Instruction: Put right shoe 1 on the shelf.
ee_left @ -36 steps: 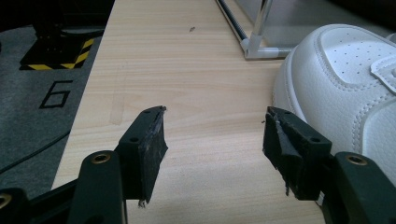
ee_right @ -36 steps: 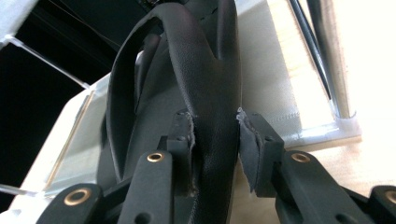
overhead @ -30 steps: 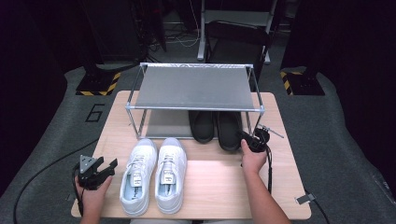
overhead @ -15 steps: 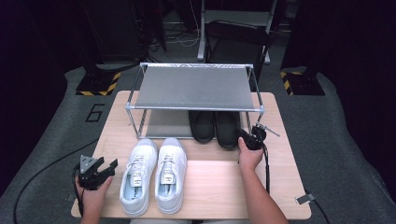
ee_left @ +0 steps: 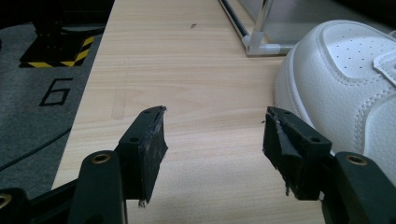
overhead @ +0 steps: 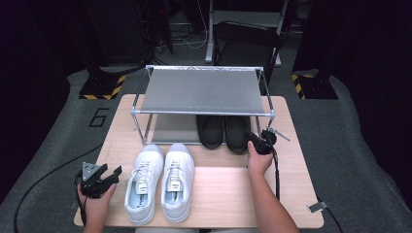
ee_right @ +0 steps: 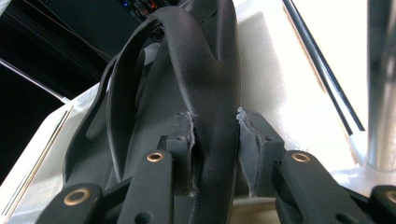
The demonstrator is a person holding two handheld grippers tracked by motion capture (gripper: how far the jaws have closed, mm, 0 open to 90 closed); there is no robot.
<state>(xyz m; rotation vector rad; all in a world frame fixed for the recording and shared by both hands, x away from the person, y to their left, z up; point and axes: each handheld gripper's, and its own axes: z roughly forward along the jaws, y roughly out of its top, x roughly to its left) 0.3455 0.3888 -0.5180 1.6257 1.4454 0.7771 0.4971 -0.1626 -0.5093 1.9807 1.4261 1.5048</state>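
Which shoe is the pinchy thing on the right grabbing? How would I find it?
Find the metal rack at the back of the wooden table. Two black shoes sit under it, on its right side. The right gripper pinches the heel of the right black shoe, the one nearest the rack's right leg; the white sneakers sit in front, untouched.

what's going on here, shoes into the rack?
Looks like it. A person holds a gripper in each hand at a wooden table. The right gripper is clamped on the heel of the right-hand black shoe, which sits beside its mate under the metal rack. The left gripper is open over bare wood, next to the pair of white sneakers in front of the rack.
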